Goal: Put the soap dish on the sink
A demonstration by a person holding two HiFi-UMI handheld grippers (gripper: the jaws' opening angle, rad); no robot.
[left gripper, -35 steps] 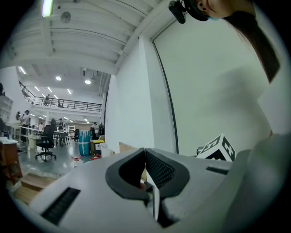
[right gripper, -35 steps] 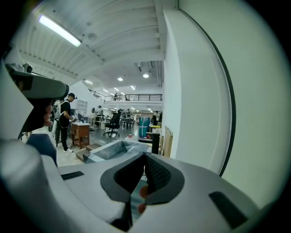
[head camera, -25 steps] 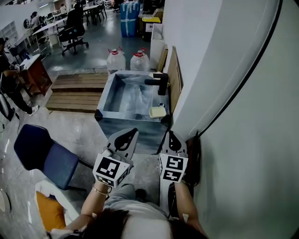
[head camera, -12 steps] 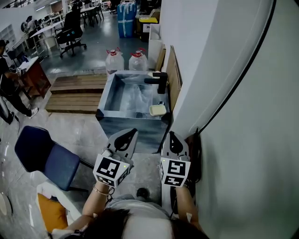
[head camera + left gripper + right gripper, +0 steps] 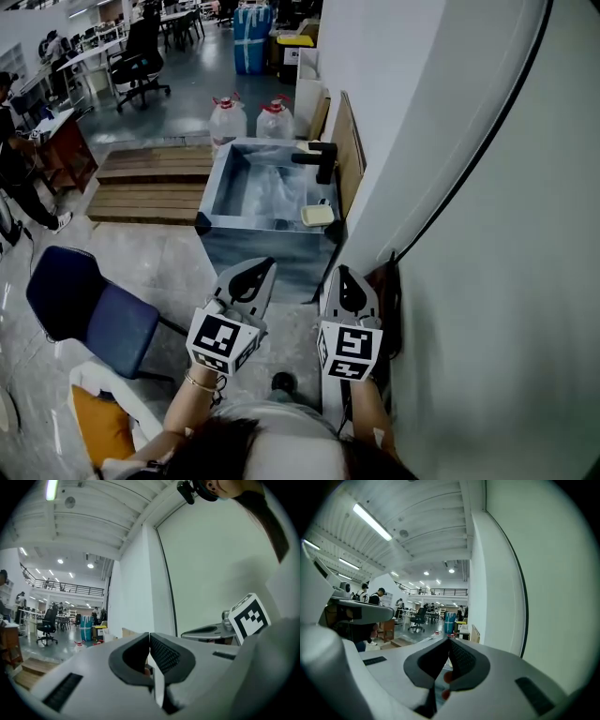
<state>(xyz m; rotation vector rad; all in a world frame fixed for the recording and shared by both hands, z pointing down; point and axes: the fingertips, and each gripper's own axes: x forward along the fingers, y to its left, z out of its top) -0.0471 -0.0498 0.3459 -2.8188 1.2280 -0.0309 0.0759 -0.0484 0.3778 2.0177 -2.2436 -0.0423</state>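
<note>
Head view: I see the left gripper (image 5: 263, 267) and the right gripper (image 5: 341, 274) held side by side low in the frame. Both point toward a grey metal sink (image 5: 215, 184) that stands against the white wall (image 5: 394, 122). The soap dish (image 5: 317, 215) lies on the sink's right rim, near the corner closest to me. It carries a pale yellow bar and is well apart from both grippers. A black faucet (image 5: 320, 161) stands on the same rim, farther along. Two water jugs (image 5: 229, 117) stand behind the sink, wooden pallets (image 5: 150, 178) lie to its left, and a blue chair (image 5: 82, 307) is at my left.

Left gripper view: the jaws are pressed together at the tips and hold nothing. The right gripper's marker cube (image 5: 250, 616) shows at the right edge.

Right gripper view: the jaws meet at the tips, with nothing between them. The left gripper's body crosses the left side of the frame.
</note>
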